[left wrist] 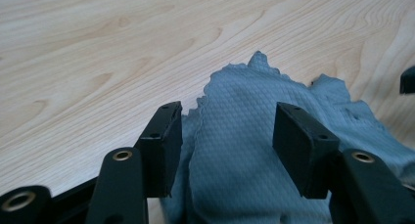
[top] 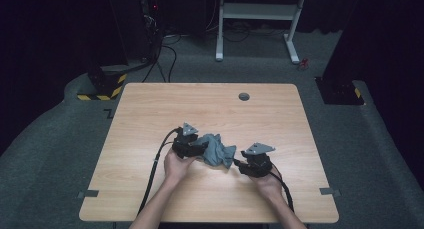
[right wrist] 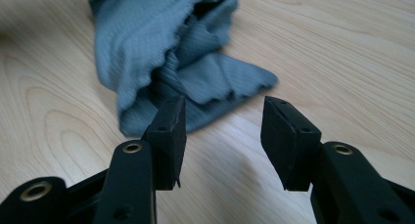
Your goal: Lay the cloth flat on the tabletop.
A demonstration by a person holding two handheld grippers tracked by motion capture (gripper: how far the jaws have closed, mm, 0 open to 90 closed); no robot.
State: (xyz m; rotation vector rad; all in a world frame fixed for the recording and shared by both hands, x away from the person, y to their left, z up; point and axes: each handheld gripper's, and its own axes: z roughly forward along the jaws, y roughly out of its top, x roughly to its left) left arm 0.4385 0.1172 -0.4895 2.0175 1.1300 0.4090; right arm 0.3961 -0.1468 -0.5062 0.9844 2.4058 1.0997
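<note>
Item one, cloth (top: 216, 150): grey-blue, waffle-textured, crumpled in a heap on my tabletop (top: 150, 114), nearer the near edge than the far one and roughly midway between the left and right edges. In my right gripper view its scalloped hem (right wrist: 147, 82) folds over itself and a flat corner (right wrist: 235, 82) trails toward the jaws. Item two, left gripper (left wrist: 227, 136): jaws spread, cloth lying between them, pads not pressing it; it sits at the cloth's left side. Item three, right gripper (right wrist: 222, 141): jaws spread over bare wood, just short of the cloth's corner, nothing pinched; it sits at the cloth's right side. Item four, grommet (top: 244, 96): a round grey one near the far edge, well apart from the cloth. Item five, tape tabs (top: 88, 193): on the left and right edges, near the front corners.
</note>
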